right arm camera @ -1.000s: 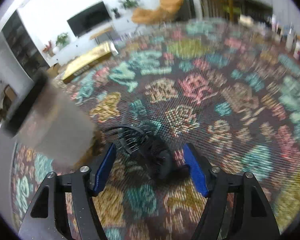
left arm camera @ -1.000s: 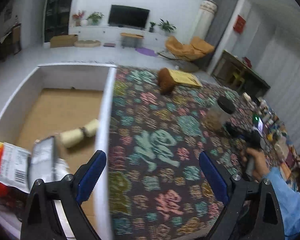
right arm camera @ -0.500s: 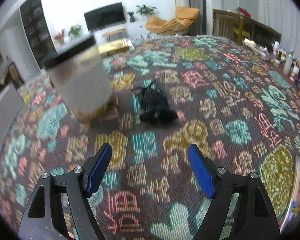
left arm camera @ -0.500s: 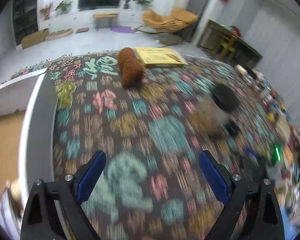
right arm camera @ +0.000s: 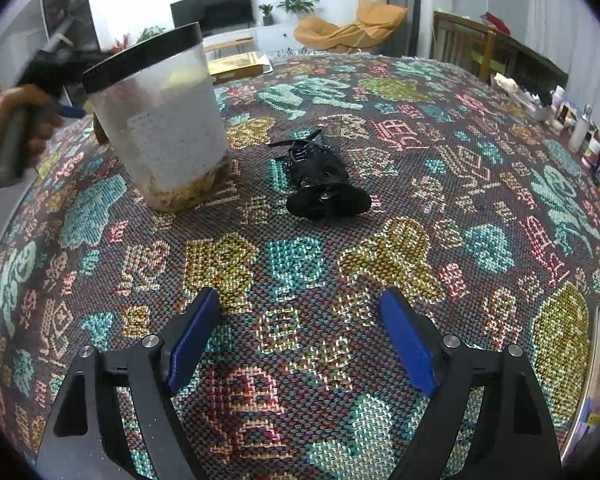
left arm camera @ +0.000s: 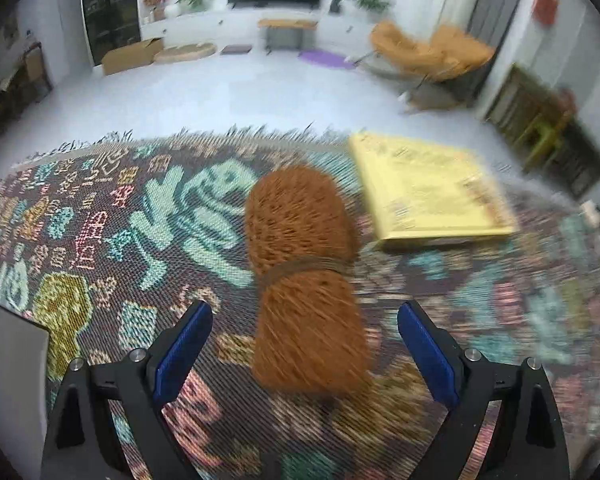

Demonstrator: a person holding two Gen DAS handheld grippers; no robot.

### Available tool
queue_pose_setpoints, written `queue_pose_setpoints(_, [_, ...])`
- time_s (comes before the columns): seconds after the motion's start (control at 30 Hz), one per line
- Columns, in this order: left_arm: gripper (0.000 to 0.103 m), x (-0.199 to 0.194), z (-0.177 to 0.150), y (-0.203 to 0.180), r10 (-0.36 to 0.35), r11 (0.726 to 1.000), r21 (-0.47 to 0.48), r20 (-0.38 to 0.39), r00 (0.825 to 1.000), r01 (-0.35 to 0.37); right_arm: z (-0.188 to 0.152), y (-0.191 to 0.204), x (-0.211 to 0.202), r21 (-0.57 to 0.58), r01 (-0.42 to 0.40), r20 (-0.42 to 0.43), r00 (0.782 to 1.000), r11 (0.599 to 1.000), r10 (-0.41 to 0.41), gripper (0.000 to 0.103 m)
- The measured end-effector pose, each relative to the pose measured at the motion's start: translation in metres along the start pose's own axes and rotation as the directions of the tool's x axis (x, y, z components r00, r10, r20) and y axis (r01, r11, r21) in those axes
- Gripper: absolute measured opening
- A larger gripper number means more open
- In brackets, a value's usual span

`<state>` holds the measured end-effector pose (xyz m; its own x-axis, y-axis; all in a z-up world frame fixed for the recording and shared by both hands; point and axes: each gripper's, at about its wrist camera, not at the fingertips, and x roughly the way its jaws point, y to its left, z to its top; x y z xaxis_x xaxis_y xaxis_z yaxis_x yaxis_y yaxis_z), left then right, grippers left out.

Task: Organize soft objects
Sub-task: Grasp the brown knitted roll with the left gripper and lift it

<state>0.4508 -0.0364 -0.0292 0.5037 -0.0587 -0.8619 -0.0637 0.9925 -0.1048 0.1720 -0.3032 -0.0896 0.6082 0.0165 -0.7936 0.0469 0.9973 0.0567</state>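
A brown skein of yarn point(left arm camera: 304, 280), tied round its middle, lies on the patterned tablecloth point(left arm camera: 100, 240). My left gripper point(left arm camera: 304, 356) is open, its blue pads on either side of the skein's near end, not touching it. My right gripper point(right arm camera: 300, 340) is open and empty, low over the cloth. A black bundle with a cord point(right arm camera: 320, 180) lies ahead of it, apart from the fingers. The left gripper held in a hand shows at the far left of the right wrist view point(right arm camera: 40, 92).
A yellow box point(left arm camera: 428, 192) lies right of the skein. A white bin edge point(left arm camera: 12, 344) is at the lower left. A clear jar with a black lid point(right arm camera: 160, 120) stands left of the black bundle. Small bottles point(right arm camera: 588, 136) line the table's right edge.
My left gripper swung away from the white bin and came up to the brown skein, which now sits between its fingers. My right gripper backed away from the black bundle and jar.
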Motion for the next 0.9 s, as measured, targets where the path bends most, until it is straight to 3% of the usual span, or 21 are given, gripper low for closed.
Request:
queue_pose_setpoints(0.03, [0.075,0.004,-0.001,0.001,0.002,1.000,0.008,-0.005,1.000,-0.002,0.000,-0.001,0.000,0.003,0.002,0.000,1.000,1.000,-0.002,0.085])
queue_pose_setpoints(0.07, [0.045,0.002,-0.004,0.006,-0.061,0.998,0.001,0.002,0.998,0.061,0.000,-0.001,0.000,0.007,0.004,0.001,1.000,1.000,-0.004,0.085])
queue_pose_setpoints(0.13, [0.044,-0.011,-0.013,0.011,-0.082,0.997,-0.010,0.008,0.997,0.082,0.001,-0.003,-0.001,0.013,0.010,0.001,1.000,1.000,-0.010,0.084])
queue_pose_setpoints(0.23, [0.044,-0.049,-0.039,0.008,-0.098,0.993,0.063,0.024,0.995,0.096,0.001,-0.006,-0.001,0.022,0.024,0.001,1.000,0.999,-0.024,0.084])
queue_pose_setpoints(0.3, [0.045,-0.084,-0.074,0.007,-0.077,0.991,0.111,0.043,0.996,0.071,0.001,-0.006,0.000,0.022,0.032,-0.001,0.999,0.999,-0.032,0.084])
queue_pose_setpoints(0.43, [0.046,-0.129,-0.151,0.001,-0.100,0.978,0.186,0.005,0.995,0.097,0.002,-0.004,0.001,0.013,0.049,-0.006,0.999,0.999,-0.049,0.084])
queue_pose_setpoints(0.6, [0.054,-0.153,-0.234,0.005,-0.127,0.972,0.203,0.014,0.992,0.121,0.002,-0.002,0.001,0.007,0.062,-0.010,0.998,0.998,-0.062,0.084])
queue_pose_setpoints(0.63, [0.058,-0.151,-0.242,0.008,-0.151,0.970,0.193,0.017,0.988,0.145,0.003,-0.002,0.002,0.007,0.063,-0.010,0.998,0.998,-0.063,0.084])
queue_pose_setpoints(0.67, [0.072,-0.147,-0.251,0.012,-0.162,0.970,0.186,0.023,0.986,0.155,0.003,-0.002,0.001,0.008,0.064,-0.010,0.998,0.998,-0.064,0.084])
queue_pose_setpoints(0.7, [0.087,-0.142,-0.254,0.013,-0.135,0.975,0.183,0.030,0.990,0.128,0.003,-0.002,0.001,0.010,0.066,-0.010,0.998,0.998,-0.065,0.084])
queue_pose_setpoints(0.73, [0.091,-0.139,-0.256,0.014,-0.097,0.980,0.181,0.041,0.994,0.089,0.003,-0.002,0.002,0.010,0.068,-0.010,0.998,0.998,-0.068,0.084])
queue_pose_setpoints(0.8, [0.095,-0.133,-0.260,0.017,-0.058,0.980,0.196,0.065,0.996,0.044,0.002,-0.002,0.002,0.012,0.072,-0.011,0.997,0.997,-0.072,0.084])
queue_pose_setpoints(0.9, [0.097,-0.119,-0.262,0.017,-0.065,0.975,0.214,0.052,0.997,0.052,0.002,-0.002,0.002,0.012,0.074,-0.011,0.997,0.997,-0.074,0.084])
